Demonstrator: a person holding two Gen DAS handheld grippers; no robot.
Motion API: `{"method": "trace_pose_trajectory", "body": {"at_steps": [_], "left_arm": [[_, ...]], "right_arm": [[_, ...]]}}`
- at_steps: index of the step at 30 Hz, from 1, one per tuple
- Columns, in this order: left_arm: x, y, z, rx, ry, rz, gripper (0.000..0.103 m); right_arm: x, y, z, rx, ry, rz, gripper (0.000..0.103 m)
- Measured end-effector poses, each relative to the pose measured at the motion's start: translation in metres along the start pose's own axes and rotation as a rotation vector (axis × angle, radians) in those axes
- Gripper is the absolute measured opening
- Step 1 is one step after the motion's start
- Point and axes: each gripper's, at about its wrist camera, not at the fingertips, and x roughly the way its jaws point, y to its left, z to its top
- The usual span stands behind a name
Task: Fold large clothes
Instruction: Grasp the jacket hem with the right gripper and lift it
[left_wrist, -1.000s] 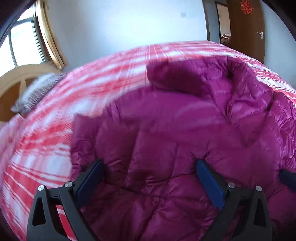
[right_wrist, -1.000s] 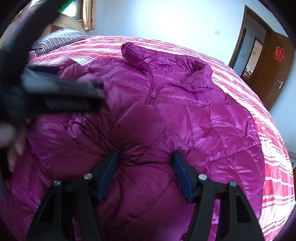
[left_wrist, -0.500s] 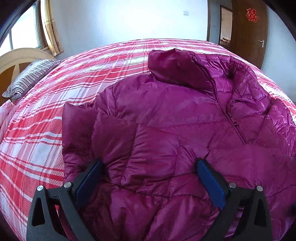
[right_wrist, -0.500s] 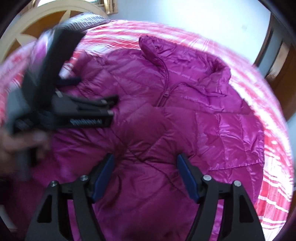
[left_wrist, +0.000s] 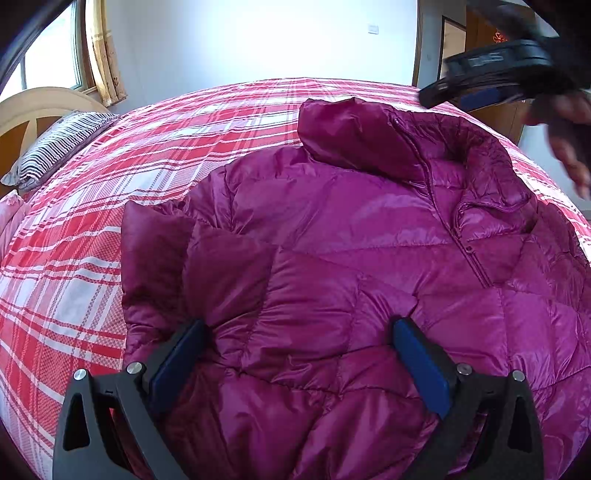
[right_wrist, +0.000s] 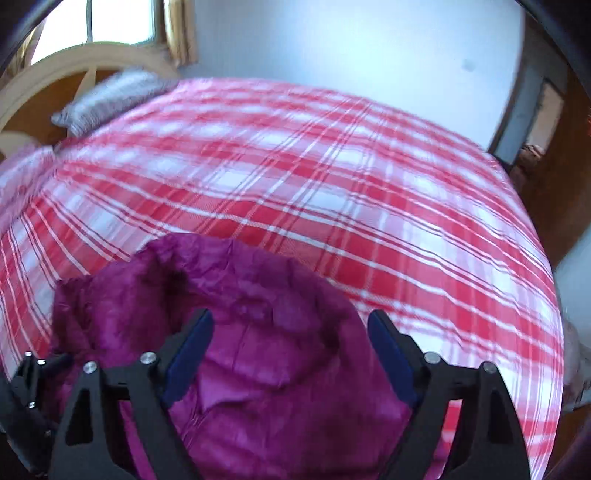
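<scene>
A magenta quilted down jacket (left_wrist: 351, 266) lies spread on the bed, zipper up, collar and hood at the far end. My left gripper (left_wrist: 297, 332) is open, its blue pads hovering over the jacket's lower left part near a folded sleeve (left_wrist: 155, 251). My right gripper (right_wrist: 290, 325) is open above the hood end of the jacket (right_wrist: 258, 332); it also shows in the left wrist view (left_wrist: 491, 74) at the upper right, with a hand behind it. The right wrist view is blurred.
The bed has a red and white plaid cover (left_wrist: 110, 206), bare to the left and beyond the jacket (right_wrist: 314, 192). A striped pillow (left_wrist: 59, 144) and wooden headboard (left_wrist: 33, 110) stand at the far left. A door (left_wrist: 484, 44) is at the far right.
My right gripper has swung from over the jacket's body up to the hood end and now faces the bare bed. My left gripper has barely moved.
</scene>
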Motion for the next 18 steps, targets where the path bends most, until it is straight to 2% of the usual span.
{"method": "trace_pose_trajectory", "body": {"at_steps": [2, 5, 7, 8, 9, 10, 11, 12, 14, 18], "left_arm": [[0.001, 0.001, 0.0, -0.001, 0.0, -0.001, 0.102], [0.0, 0.0, 0.0, 0.0, 0.0, -0.001, 0.102], [0.0, 0.0, 0.0, -0.001, 0.0, -0.001, 0.102], [0.001, 0.001, 0.0, -0.001, 0.0, -0.001, 0.102], [0.001, 0.001, 0.0, -0.001, -0.001, -0.001, 0.102], [0.001, 0.001, 0.0, -0.001, -0.001, -0.001, 0.102], [0.0, 0.0, 0.0, -0.001, -0.001, -0.001, 0.102], [0.001, 0.0, 0.0, -0.001, -0.001, 0.0, 0.102], [0.001, 0.0, 0.0, 0.0, -0.002, 0.001, 0.102], [0.0, 0.0, 0.0, 0.0, -0.003, 0.002, 0.102]], "right_arm": [[0.018, -0.001, 0.007, -0.012, 0.042, 0.033, 0.087], [0.029, 0.003, 0.011, -0.092, 0.067, 0.004, 0.086], [0.04, 0.002, 0.012, -0.126, 0.107, 0.016, 0.076], [0.043, 0.004, 0.012, -0.158, 0.124, 0.01, 0.062], [0.042, 0.008, 0.008, -0.202, 0.126, -0.013, 0.052], [0.041, 0.009, 0.008, -0.23, 0.119, -0.024, 0.049], [0.038, 0.01, 0.006, -0.249, 0.109, -0.024, 0.042], [0.031, 0.011, 0.001, -0.268, 0.093, -0.022, 0.031], [0.024, 0.013, -0.004, -0.287, 0.071, -0.04, 0.017], [0.009, 0.007, -0.014, -0.276, 0.022, -0.04, 0.012]]}}
